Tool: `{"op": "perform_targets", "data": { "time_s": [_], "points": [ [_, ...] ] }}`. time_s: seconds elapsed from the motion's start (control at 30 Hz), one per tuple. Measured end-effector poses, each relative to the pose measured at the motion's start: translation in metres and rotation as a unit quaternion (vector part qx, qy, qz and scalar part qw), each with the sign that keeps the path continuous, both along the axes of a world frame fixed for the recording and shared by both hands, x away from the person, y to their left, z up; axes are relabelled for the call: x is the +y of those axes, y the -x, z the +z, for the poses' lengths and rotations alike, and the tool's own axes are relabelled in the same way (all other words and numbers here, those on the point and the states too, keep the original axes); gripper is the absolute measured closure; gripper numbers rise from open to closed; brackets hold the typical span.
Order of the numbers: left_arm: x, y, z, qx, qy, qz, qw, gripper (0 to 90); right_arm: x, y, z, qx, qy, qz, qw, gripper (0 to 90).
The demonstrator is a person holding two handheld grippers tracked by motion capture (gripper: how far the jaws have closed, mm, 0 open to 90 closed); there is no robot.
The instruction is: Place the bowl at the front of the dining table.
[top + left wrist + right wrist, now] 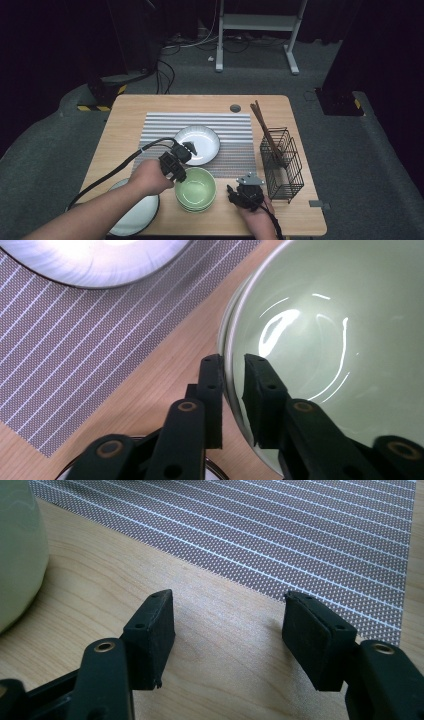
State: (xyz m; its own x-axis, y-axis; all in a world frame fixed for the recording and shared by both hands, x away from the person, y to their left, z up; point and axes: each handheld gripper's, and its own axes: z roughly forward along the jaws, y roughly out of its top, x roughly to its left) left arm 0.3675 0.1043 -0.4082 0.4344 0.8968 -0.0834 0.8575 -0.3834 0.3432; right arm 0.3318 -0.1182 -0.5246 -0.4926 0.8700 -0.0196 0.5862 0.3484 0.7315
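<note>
Straddles the rim of the green bowl [320, 340] with the left gripper [232, 360]: one jaw outside the wall, one inside, set narrow with only a sliver of room around the rim, and seemingly not pinching it. Holds nothing in the right gripper [227, 597], spread wide over bare wood just beside the bowl's right flank and short of the striped mat [300, 540].

Sits close to the front edge of the table [125, 130], about midway along it, just off the mat's near border, apparently as the top of a small stack of like bowls. Stands upright, mouth to the ceiling. Being round, offers no long axis across the surface; runs its only axis straight up through the centre.

Could go wrong in several ways, by my judgement:
- Lifting on so light a pinch at one point of the rim could tip the bowl away from the jaws, or let glossy glaze slide out of the pads
- Closing hard or off-square could chip the rim
- Pulling up quickly could drag the bowl below along, then drop it
- Swinging left could clip the white plate [140, 220] at the front left corner; swinging forward, the plate on the mat [205, 135]
</note>
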Motion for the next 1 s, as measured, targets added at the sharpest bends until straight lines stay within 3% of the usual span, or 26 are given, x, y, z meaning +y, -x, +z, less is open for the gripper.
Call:
{"op": "perform_targets", "data": {
  "time_s": [0.17, 0.3, 0.4, 0.47, 0.67, 0.77, 0.87, 1.0],
  "points": [
    [-0.001, 0.002, -0.008, 0.002, -0.012, -0.004, 0.9999, 73.1, 0.000, 0.000, 0.000, 0.000, 0.000, 0.000, 1.0000, 37.3],
    [-0.002, 0.002, -0.009, -0.009, -0.007, 0.006, 0.9999, 76.4, 0.000, 0.000, 0.000, 0.000, 0.000, 0.000, 1.0000, 37.3],
    [-0.002, 0.001, -0.001, -0.011, -0.006, -0.002, 0.9999, 81.8, 0.000, 0.000, 0.000, 0.000, 0.000, 0.000, 1.0000, 37.3],
    [-0.005, 0.002, -0.002, -0.025, -0.003, 0.007, 0.9997, 82.3, 0.000, 0.000, 0.000, 0.000, 0.000, 0.000, 1.0000, 37.3],
    [-0.006, 0.000, 0.003, -0.028, -0.004, 0.006, 0.9996, 84.1, 0.000, 0.000, 0.000, 0.000, -0.001, -0.001, 1.0000, 37.3],
    [-0.009, 0.000, 0.004, -0.042, 0.004, 0.010, 0.9990, 85.3, 0.000, 0.000, 0.000, 0.000, -0.002, -0.001, 1.0000, 37.3],
    [-0.010, 0.001, 0.007, -0.047, 0.000, -0.005, 0.9989, 85.5, 0.000, 0.000, 0.000, 0.000, -0.002, -0.001, 1.0000, 37.3],
    [-0.009, 0.001, 0.007, -0.053, 0.013, 0.005, 0.9985, 85.5, 0.000, 0.000, 0.000, 0.000, -0.002, -0.001, 1.0000, 37.3]
  ]
}}
